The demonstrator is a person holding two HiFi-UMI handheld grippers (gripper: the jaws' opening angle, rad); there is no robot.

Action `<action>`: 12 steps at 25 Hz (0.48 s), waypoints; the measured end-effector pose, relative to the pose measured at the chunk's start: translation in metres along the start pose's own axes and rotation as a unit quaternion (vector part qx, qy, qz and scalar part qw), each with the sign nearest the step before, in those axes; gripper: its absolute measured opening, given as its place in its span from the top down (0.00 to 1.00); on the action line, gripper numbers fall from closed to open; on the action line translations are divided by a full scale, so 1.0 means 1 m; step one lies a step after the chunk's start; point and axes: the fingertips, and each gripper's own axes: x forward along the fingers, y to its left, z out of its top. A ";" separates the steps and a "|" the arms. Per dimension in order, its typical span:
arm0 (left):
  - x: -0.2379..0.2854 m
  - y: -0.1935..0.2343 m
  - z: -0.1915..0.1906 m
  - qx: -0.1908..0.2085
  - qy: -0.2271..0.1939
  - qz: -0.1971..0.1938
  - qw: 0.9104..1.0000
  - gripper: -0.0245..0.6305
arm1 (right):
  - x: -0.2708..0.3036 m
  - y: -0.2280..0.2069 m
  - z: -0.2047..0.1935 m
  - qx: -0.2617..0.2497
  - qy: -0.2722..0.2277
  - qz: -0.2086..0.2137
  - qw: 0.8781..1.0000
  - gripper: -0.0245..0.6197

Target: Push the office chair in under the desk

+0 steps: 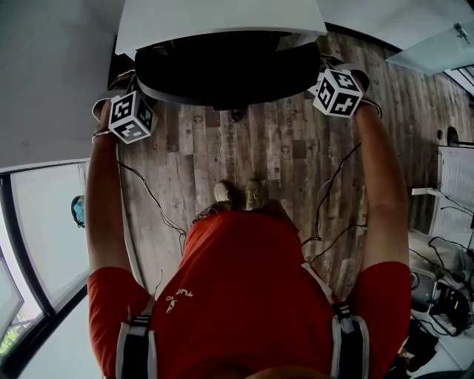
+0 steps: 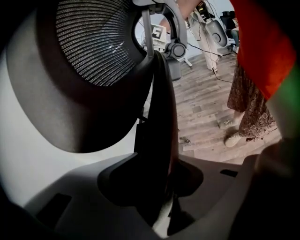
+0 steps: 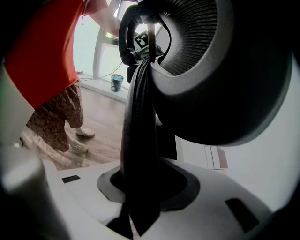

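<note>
The left gripper (image 2: 161, 194) is half closed, clamping one side edge of the office chair (image 1: 229, 70) back. The right gripper (image 3: 140, 192) clamps the opposite edge, at the desk (image 1: 222, 18).

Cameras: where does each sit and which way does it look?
Head view: on the person's head, looking steeply down at chair and desk; arms, red shirt, shoes show.
Left gripper view: on the left tongs, looking along them, clamped on the chair's back edge; legs and shoes at right.
Right gripper view: on the right tongs, likewise clamped; legs and shoes at left.
Shared: both gripper views show the chair's mesh and the shoes.
</note>
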 end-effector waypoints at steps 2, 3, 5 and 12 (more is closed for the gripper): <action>0.004 0.007 0.000 0.000 0.001 -0.002 1.000 0.73 | 0.002 -0.009 -0.003 0.002 0.003 0.001 1.000 0.75; 0.006 0.011 0.000 -0.001 0.002 -0.004 1.000 0.73 | 0.003 -0.013 -0.004 0.002 0.005 0.001 1.000 0.75; 0.012 0.019 -0.002 -0.001 0.004 -0.007 1.000 0.74 | 0.007 -0.022 -0.006 0.003 0.006 0.002 1.000 0.75; 0.036 0.048 -0.013 -0.004 0.015 -0.013 1.000 0.74 | 0.020 -0.050 -0.013 0.008 0.006 0.000 1.000 0.75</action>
